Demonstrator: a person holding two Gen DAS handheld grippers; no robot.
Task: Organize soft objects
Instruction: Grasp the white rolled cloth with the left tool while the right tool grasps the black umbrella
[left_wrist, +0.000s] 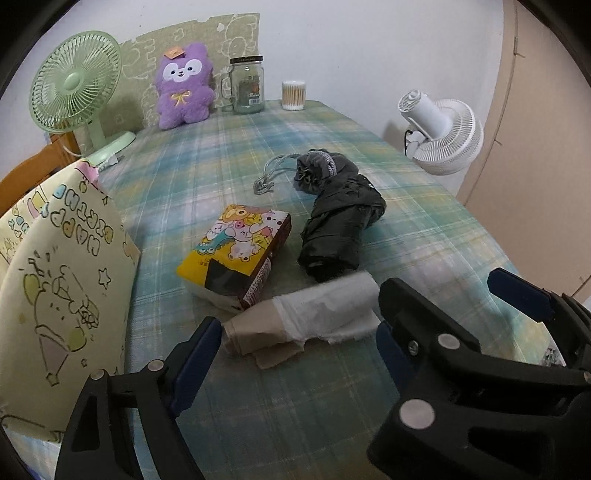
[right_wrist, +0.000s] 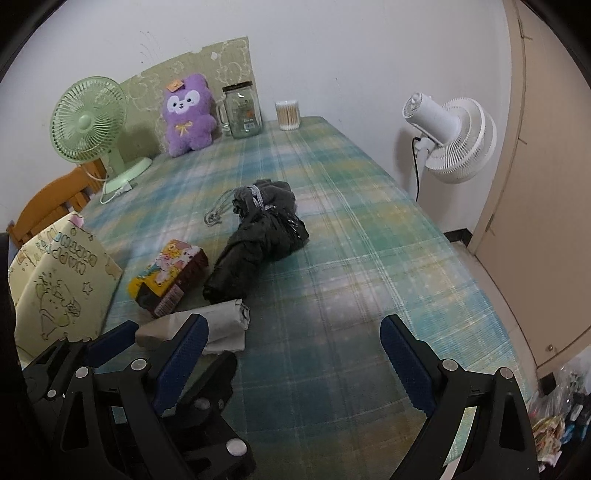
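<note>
The left gripper (left_wrist: 295, 332) stands wide open, its blue pads either side of a rolled beige-and-white cloth (left_wrist: 310, 314) on the plaid table (left_wrist: 424, 221); whether either pad touches it is hard to tell. The roll's long axis runs left to right, beige end left. The right gripper (right_wrist: 293, 341), also wide open, holds nothing. Beyond lie a cartoon tissue pack (left_wrist: 236, 254) and a black bundle (left_wrist: 338, 229) angled away, drawstring end (left_wrist: 317, 170) farthest.

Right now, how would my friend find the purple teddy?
Look to the far end of the checked table, by the wall. The teddy sits there between the green fan and the glass jar. It is the only fluffy purple thing, with a white face and a yellow bow.
</note>
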